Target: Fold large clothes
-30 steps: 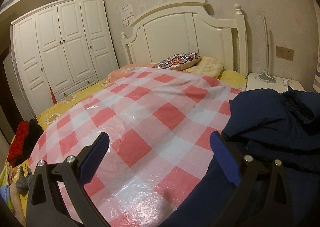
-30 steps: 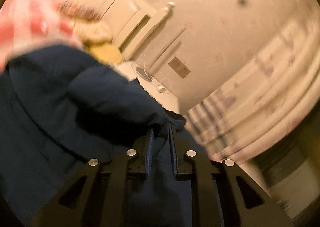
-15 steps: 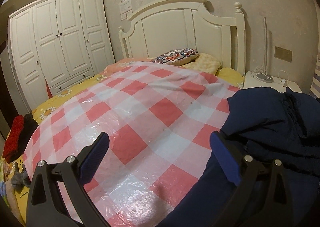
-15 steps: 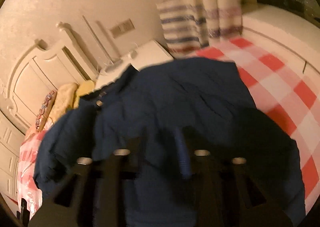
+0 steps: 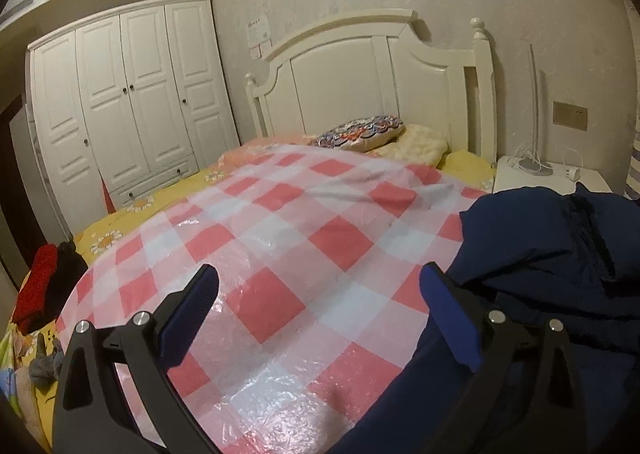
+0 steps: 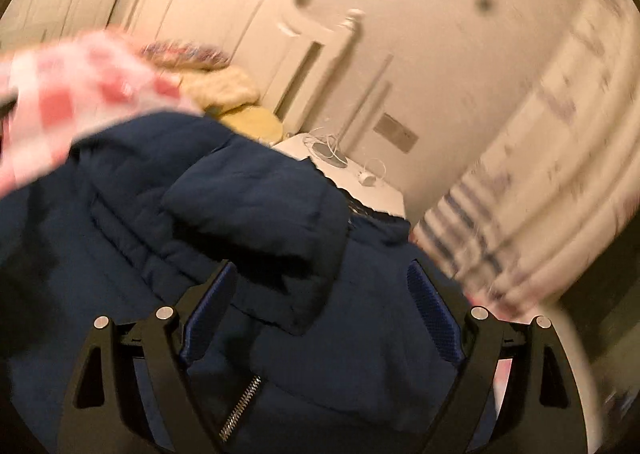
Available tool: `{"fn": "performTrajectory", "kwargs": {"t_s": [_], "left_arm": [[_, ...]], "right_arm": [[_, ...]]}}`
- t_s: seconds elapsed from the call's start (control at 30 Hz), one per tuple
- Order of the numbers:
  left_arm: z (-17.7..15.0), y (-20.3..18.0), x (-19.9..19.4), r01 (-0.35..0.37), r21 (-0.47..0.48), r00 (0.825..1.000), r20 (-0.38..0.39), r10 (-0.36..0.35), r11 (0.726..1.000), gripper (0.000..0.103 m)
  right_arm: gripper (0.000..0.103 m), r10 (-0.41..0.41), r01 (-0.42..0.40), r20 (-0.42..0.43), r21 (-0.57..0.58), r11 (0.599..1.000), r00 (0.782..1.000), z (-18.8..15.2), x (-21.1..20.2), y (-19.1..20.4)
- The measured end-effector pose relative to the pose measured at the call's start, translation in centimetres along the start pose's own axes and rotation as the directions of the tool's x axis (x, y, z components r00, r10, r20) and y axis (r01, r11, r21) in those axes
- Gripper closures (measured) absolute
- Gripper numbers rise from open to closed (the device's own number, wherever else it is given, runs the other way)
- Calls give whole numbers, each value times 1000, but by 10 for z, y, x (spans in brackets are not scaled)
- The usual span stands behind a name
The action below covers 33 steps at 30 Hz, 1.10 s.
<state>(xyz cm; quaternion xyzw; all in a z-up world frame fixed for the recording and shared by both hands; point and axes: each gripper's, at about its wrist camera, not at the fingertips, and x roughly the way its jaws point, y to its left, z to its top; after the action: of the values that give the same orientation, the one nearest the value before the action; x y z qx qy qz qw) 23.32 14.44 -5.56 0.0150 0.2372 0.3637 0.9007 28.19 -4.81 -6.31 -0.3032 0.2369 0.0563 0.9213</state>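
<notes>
The navy padded jacket lies heaped directly under the right claw, whose jaws have just been opening, empty; the left claw, spread wide, hovers beside it over the checked sheet.

1. The bed wears a yellow flowered sheet.
2. A pink-and-white checked plastic cover lies across it.
3. A navy padded jacket lies on the cover's right part.
4. Patterned cushion beyond the cover.
5. Red and black clothes left of the cover.

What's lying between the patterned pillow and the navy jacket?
Only bare checkered sheet lies between patterned pillow and navy jacket, per the left wrist view.
</notes>
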Motion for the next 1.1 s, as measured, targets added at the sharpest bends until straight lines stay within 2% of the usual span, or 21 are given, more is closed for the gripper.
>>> {"fn": "performTrajectory", "kwargs": {"t_s": [0.2, 0.3, 0.37, 0.4, 0.43, 0.47, 0.53, 0.57, 0.6, 0.63, 0.67, 0.73, 0.77, 0.83, 0.87, 0.9, 0.93, 1.0, 1.03, 1.1], "left_arm": [[2, 4, -2, 17, -20, 1000, 14, -17, 1000, 3], [2, 4, -1, 24, -26, 1000, 11, -24, 999, 3], [1, 5, 0, 28, -30, 1000, 4, -27, 999, 3], [1, 5, 0, 28, -32, 1000, 1, -28, 999, 3], [1, 5, 1, 30, -34, 1000, 0, -30, 999, 3], [1, 5, 1, 31, -35, 1000, -2, -31, 999, 3], [1, 5, 2, 32, -37, 999, -5, -32, 999, 3], [1, 6, 3, 34, -40, 999, -7, -34, 999, 3], [1, 6, 3, 35, -42, 999, -8, -36, 998, 3], [1, 6, 3, 37, -45, 999, -11, -37, 998, 3], [1, 7, 4, 38, -46, 999, -15, -38, 998, 3], [1, 7, 6, 41, -47, 999, -26, -42, 998, 3], [1, 7, 8, 43, -49, 998, -34, -45, 998, 3], [1, 9, 11, 47, -59, 997, -52, -51, 997, 3], [0, 9, 12, 51, -64, 997, -62, -55, 997, 3], [1, 10, 13, 63, -66, 995, -79, -68, 996, 3], [4, 8, 12, 82, -59, 992, -88, -87, 995, 3], [11, -3, 8, 124, 1, 988, -97, -123, 992, 3], [15, -12, 7, 146, 45, 984, -111, -140, 988, 3], [24, -37, 11, 241, 125, 958, -193, -214, 963, 3]], "right_arm": [[23, -68, 67, -79, -25, 997, 995, 10, 32, 3], [44, -81, 82, -136, 1, 997, 987, 5, 57, -11], [63, -37, 47, -159, 59, 997, 987, 0, 70, -21], [68, -12, 27, -163, 88, 996, 987, -3, 73, -25], [81, 15, 4, -158, 120, 993, 987, -6, 73, -29], [89, 41, -17, -151, 160, 987, 988, -7, 73, -32], [91, 99, -60, -132, 271, 961, 986, -11, 70, -45], [91, 142, -95, -111, 351, 932, 984, -14, 69, -57], [91, 183, -128, -92, 422, 898, 979, -17, 69, -68], [91, 244, -180, -61, 508, 842, 968, -22, 70, -81], [91, 332, -260, -3, 616, 744, 943, -31, 71, -97], [91, 442, -340, 65, 740, 580, 895, -48, 79, -118], [91, 503, -374, 110, 804, 462, 857, -62, 86, -128], [91, 561, -392, 167, 867, 309, 811, -79, 94, -137], [87, 585, -380, 185, 896, 230, 789, -91, 99, -140], [84, 594, -378, 181, 898, 224, 784, -92, 100, -139], [79, 598, -377, 162, 891, 254, 785, -90, 99, -136], [77, 587, -380, 111, 853, 357, 802, -80, 91, -131], [77, 569, -374, 76, 822, 429, 819, -71, 82, -128], [72, 521, -349, 16, 761, 548, 853, -61, 68, -126]]}}
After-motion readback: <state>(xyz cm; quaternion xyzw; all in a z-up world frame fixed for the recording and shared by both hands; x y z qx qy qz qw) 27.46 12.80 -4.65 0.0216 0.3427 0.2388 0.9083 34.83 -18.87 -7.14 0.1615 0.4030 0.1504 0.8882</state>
